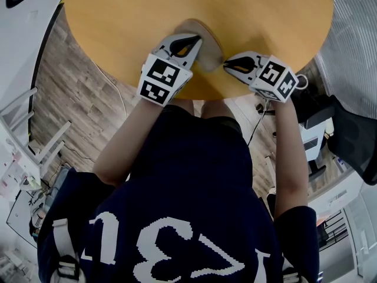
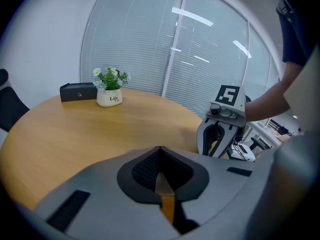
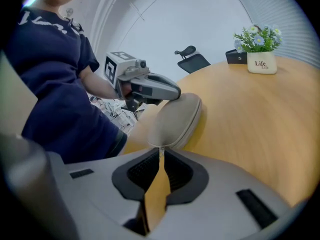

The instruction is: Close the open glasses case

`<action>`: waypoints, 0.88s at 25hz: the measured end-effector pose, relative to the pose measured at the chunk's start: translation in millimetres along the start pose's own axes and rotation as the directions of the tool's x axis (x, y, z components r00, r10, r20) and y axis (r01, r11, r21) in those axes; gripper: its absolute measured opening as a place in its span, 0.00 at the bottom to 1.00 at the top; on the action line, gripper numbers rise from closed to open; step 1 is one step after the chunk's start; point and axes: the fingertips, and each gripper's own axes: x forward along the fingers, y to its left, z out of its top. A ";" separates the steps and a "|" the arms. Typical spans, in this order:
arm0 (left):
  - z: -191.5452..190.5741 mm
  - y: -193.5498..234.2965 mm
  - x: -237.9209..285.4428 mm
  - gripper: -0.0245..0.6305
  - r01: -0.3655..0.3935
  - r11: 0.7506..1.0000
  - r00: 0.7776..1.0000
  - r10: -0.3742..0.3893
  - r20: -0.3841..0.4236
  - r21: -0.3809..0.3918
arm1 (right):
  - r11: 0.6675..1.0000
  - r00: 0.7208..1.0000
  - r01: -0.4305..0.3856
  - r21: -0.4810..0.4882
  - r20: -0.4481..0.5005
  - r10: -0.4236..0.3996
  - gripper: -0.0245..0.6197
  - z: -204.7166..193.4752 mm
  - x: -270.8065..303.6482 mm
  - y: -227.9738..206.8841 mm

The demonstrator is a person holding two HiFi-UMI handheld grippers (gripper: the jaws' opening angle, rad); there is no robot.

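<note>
round wooden surface (image 1: pixel 118 16): beige glasses case (image 1: pixel 207 47) near front edge, between both claws. left claw (image 1: pixel 193 40) clenched, empty, tip at case's left side. right claw (image 1: pixel 227 65) pinched on case's right lip.

glasses case (image 1: pixel 211 50): in the head view its near part is hidden under the left gripper (image 1: pixel 191 40).
right gripper (image 3: pixel 160 151): tips are at the case rim; pressing on it or just beside it, cannot tell.
table (image 1: pixel 118 16): far side cut off by the top edge.
dark box (image 2: pixel 78 91): too small to identify.
chair (image 2: pixel 9 109): cut off at the left edge.
</note>
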 end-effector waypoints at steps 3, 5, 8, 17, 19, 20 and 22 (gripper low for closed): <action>-0.5 -0.1 0.5 0.06 0.000 1.000 1.000 0.000 0.000 0.002 | 0.999 0.999 0.031 0.013 0.010 -0.031 0.11 -1.1 3.0 -3.4; -0.3 0.3 0.6 0.06 -0.001 1.000 1.000 0.001 0.002 0.004 | 0.999 0.998 0.044 0.026 0.034 -0.045 0.09 -0.3 1.3 -4.1; 0.5 -0.3 0.1 0.06 -0.004 1.000 1.000 0.004 0.001 0.011 | 0.996 0.995 0.091 0.011 0.047 -0.092 0.08 2.5 -1.3 -4.2; 0.6 -2.2 4.4 0.06 -0.007 0.997 1.000 0.008 -0.011 0.073 | 0.949 0.939 0.316 0.002 0.143 -0.313 0.07 8.3 -14.0 -20.8; 1.3 -2.3 5.2 0.06 -0.005 0.997 1.000 0.006 -0.012 0.073 | 0.949 0.937 0.317 0.007 0.152 -0.314 0.07 10.1 -15.8 -25.7; 1.4 -2.2 5.5 0.06 -0.005 0.997 1.000 0.006 -0.014 0.074 | 0.950 0.937 0.314 0.008 0.156 -0.311 0.07 11.3 -16.4 -28.0; 1.7 -2.1 6.6 0.06 -0.006 0.997 1.000 0.007 -0.020 0.077 | 0.951 0.937 0.311 0.009 0.163 -0.308 0.07 13.1 -17.9 -33.1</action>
